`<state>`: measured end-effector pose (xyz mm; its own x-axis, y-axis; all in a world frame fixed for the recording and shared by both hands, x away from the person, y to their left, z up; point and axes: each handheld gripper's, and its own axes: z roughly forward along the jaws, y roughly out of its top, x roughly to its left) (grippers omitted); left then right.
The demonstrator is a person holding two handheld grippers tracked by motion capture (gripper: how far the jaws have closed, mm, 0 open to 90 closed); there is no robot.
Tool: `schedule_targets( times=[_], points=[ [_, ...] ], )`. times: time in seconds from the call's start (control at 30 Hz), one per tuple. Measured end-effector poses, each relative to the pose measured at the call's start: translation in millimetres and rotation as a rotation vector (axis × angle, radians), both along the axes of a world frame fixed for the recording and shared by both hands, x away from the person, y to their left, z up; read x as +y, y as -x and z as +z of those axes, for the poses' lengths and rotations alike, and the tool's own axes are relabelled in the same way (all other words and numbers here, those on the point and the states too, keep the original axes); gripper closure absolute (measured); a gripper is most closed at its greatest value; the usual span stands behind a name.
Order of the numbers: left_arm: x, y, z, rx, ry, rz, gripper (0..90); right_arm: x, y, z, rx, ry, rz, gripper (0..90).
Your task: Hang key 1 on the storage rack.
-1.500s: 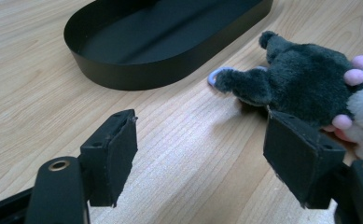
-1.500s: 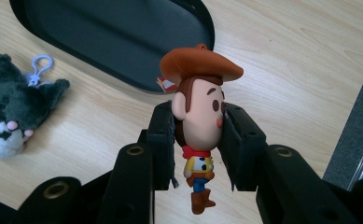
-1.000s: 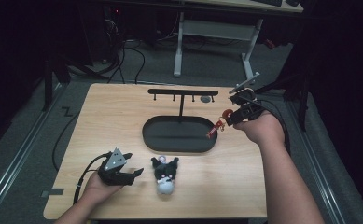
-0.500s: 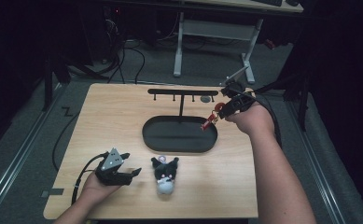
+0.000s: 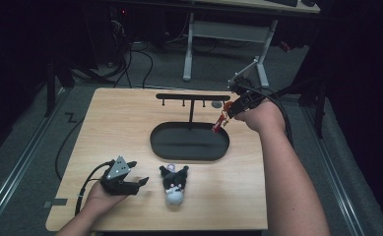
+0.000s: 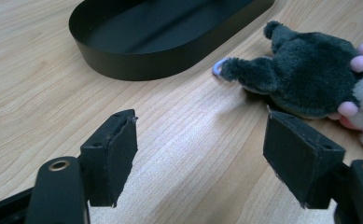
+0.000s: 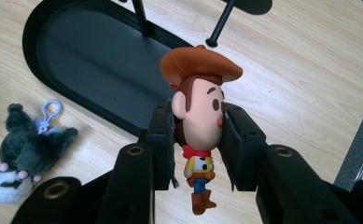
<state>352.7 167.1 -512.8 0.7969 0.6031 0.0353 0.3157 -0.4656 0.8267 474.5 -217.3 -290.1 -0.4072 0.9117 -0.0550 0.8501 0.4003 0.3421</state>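
Observation:
My right gripper [image 7: 198,140] is shut on a small cowboy figure [image 7: 200,116] with a brown hat, its head squeezed between the pads. In the high view that right gripper [image 5: 234,109] hangs in the air over the right end of the black oval tray [image 5: 189,150], with the cowboy figure [image 5: 220,122] dangling below it, close to the black hook rack [image 5: 193,97]. My left gripper [image 5: 139,183] rests open on the table near the front left. A dark plush toy [image 6: 305,79] with a lilac clip lies just beyond its right jaw, untouched. The same plush toy [image 5: 174,183] lies on the table.
The black hook rack [image 7: 219,23] stands on a post rising from the oval tray [image 6: 137,51], with short pegs under its bar. The wooden table [image 5: 115,128] has bare room on its left half. A desk frame [image 5: 194,44] and cables sit on the floor beyond.
My right gripper has carried the cowboy figure leftward and slightly up, toward the right end of the rack. The left gripper and the plush toy have stayed put.

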Motion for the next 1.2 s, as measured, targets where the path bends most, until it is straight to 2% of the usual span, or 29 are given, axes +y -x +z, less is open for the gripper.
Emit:
schedule_targets(
  times=[0.3, 0.43, 0.6, 0.63, 0.67, 0.7, 0.83, 0.87, 0.9, 0.93, 0.97, 1.0, 1.03, 1.07, 1.13, 1.17, 1.2],
  points=[
    [2.9, 0.2, -1.2, 0.003, -0.006, 0.014, 26.5, 2.1, -13.5, 11.2, -0.026, -0.002, -0.008, 67.0],
    [4.7, -0.3, -0.8, 0.003, 0.001, 0.022, 26.5, -9.5, -21.8, 6.7, -0.032, 0.000, -0.051, 67.0],
    [4.6, 0.2, -0.8, 0.003, -0.006, 0.020, 26.7, -19.5, -25.2, -6.0, -0.022, -0.004, -0.077, 67.0],
    [4.2, 0.3, -0.7, 0.009, -0.006, 0.015, 26.9, -24.4, -26.1, -15.5, -0.011, -0.014, -0.089, 67.0],
    [4.2, 0.3, -0.7, 0.009, -0.006, 0.015, 27.0, -24.4, -26.1, -15.5, -0.011, -0.014, -0.089, 67.0],
    [3.5, 0.0, -1.0, 0.011, 0.001, 0.013, 27.1, -28.2, -26.4, -24.9, -0.011, -0.029, -0.095, 66.9],
    [3.1, 0.7, -2.4, 0.025, -0.007, 0.005, 27.4, -33.1, -27.3, -44.5, 0.008, -0.056, -0.108, 66.8],
    [3.1, 0.7, -2.4, 0.025, -0.007, 0.005, 27.5, -33.1, -27.3, -44.5, 0.008, -0.056, -0.108, 66.8],
    [3.7, 1.9, -2.5, 0.024, -0.006, 0.004, 27.9, -33.0, -28.1, -57.3, 0.031, -0.064, -0.111, 66.5],
    [3.7, 1.9, -2.5, 0.024, -0.006, 0.004, 28.0, -33.0, -28.1, -57.3, 0.031, -0.064, -0.111, 66.5],
    [5.3, 2.5, -1.3, 0.033, -0.007, -0.001, 28.2, -32.3, -29.6, -66.8, 0.028, -0.071, -0.112, 66.3],
    [5.3, 2.5, -1.3, 0.033, -0.007, -0.001, 28.4, -32.3, -29.6, -66.8, 0.028, -0.071, -0.112, 66.3],
    [6.0, 2.5, -1.3, 0.040, 0.008, 0.003, 28.8, -31.2, -30.8, -74.5, 0.031, -0.095, -0.114, 65.4],
    [6.1, 2.4, -1.4, 0.048, 0.014, 0.003, 29.1, -30.5, -30.9, -77.1, 0.026, -0.097, -0.113, 62.9],
    [5.8, 2.5, -1.7, 0.052, 0.017, 0.003, 29.7, -29.6, -30.7, -79.7, 0.019, -0.103, -0.111, 60.1],
    [3.8, 3.8, -2.1, 0.053, 0.015, 0.003, 30.2, -28.7, -28.6, -85.4, 0.013, -0.123, -0.121, 53.4],
    [3.1, 4.2, -1.4, 0.056, 0.010, 0.000, 30.7, -29.4, -27.4, -87.1, 0.006, -0.126, -0.114, 52.6]
  ],
)
